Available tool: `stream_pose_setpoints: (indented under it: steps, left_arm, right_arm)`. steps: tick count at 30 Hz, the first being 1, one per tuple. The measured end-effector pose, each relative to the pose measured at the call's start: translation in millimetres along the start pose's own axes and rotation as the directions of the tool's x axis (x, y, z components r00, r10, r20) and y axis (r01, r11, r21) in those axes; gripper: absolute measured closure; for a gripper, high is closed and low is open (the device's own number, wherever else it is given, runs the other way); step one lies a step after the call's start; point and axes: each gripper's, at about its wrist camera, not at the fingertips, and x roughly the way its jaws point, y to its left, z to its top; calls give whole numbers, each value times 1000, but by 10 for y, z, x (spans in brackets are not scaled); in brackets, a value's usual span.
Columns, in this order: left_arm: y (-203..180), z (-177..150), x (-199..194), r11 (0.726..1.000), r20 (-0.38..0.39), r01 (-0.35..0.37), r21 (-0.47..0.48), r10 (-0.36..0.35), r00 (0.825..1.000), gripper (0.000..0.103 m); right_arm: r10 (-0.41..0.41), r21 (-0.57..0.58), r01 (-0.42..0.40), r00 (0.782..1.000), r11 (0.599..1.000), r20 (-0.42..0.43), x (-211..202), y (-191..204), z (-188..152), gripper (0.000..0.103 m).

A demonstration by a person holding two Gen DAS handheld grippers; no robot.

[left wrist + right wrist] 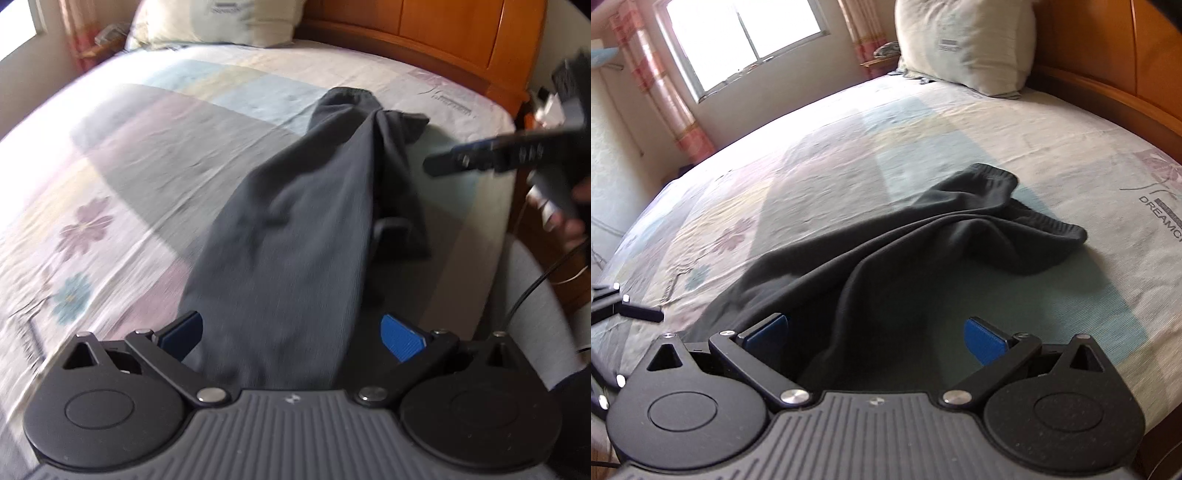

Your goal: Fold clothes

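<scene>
A pair of dark grey trousers (306,206) lies lengthwise on the floral bed sheet (129,155), with the elastic waistband (347,94) at the far end. My left gripper (291,332) is open, its blue pads (402,336) wide apart on either side of the near end of the cloth. In the right wrist view the trousers (923,236) run in rumpled folds to the waistband (993,177). My right gripper (877,336) is open too, with cloth passing between its fingers near the left pad (768,332). In the left wrist view the right gripper (443,162) hovers to the right of the trousers.
A pale pillow (967,44) leans on the wooden headboard (424,33) at the far end of the bed. A bright window (746,37) with pink curtains is beyond the bed's far side. A hand (576,229) and a black cable (535,284) are at the right edge.
</scene>
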Motion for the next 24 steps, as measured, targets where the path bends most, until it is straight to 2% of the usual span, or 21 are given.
stream_pose_setpoints:
  steps: [3, 6, 12, 15, 19, 21, 24]
  left_arm:
    - [-81, -188, 46, 997, 24, -71, -2, 71, 997, 1]
    - [-67, -264, 190, 992, 9, -128, -17, 128, 992, 1]
    - [148, -166, 199, 969, 44, -238, -64, 241, 969, 1]
    - [231, -97, 211, 960, 40, -268, -84, 272, 961, 1]
    - [218, -12, 296, 964, 3, -263, -35, 263, 965, 1]
    - [273, 25, 272, 956, 21, -290, -41, 291, 956, 1]
    - [469, 48, 217, 935, 31, -335, -115, 340, 940, 1]
  right_arm:
    - [6, -11, -6, 1000, 1000, 1, -61, 98, -45, 0]
    - [0, -19, 0, 1000, 1000, 2, -114, 147, -65, 0]
    - [-17, -21, 18, 1000, 1000, 15, -210, 182, -84, 0]
    - [-15, -14, 15, 1000, 1000, 15, -193, 179, -69, 0]
    - [3, -39, -4, 1000, 999, -19, -49, 271, -37, 0]
    - [10, -57, -12, 999, 998, -33, 20, 329, -21, 0]
    - [20, -83, -24, 998, 996, -55, 123, 415, 2, 0]
